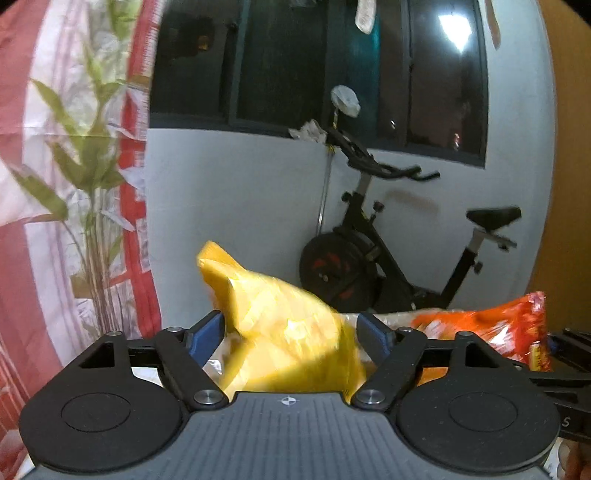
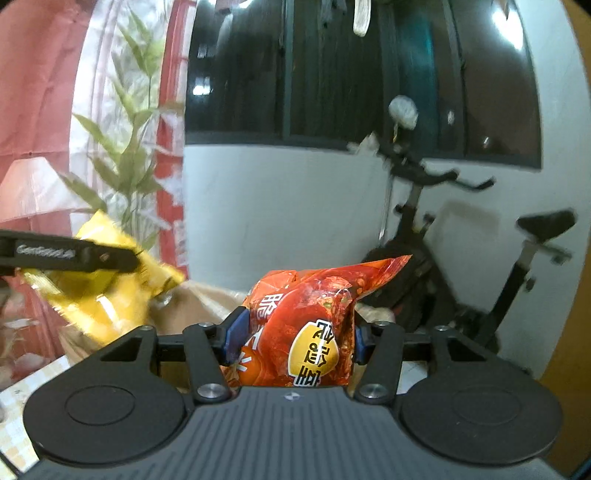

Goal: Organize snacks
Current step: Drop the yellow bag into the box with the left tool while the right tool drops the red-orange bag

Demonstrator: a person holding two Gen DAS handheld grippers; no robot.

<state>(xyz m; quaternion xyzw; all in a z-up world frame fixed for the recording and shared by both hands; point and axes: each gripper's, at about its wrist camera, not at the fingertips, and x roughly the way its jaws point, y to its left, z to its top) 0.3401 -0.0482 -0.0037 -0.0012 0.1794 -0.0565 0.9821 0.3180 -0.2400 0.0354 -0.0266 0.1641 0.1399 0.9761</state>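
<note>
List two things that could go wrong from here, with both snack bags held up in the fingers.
1. The yellow snack bag is blurred, so it seems to be moving; the left gripper might lose the slippery foil.
2. The right gripper squeezes the red snack bag, which looks crumpled; its contents could get crushed.

Dim indoor light, warm cast; ceiling lamp glare reflects in dark window (image 1: pixel 456 31). Heavy fisheye bend at edges w/ dark corners. Motion blur smears yellow snack bag (image 1: pixel 284 325) & exercise bike (image 2: pixel 480 258).
</note>
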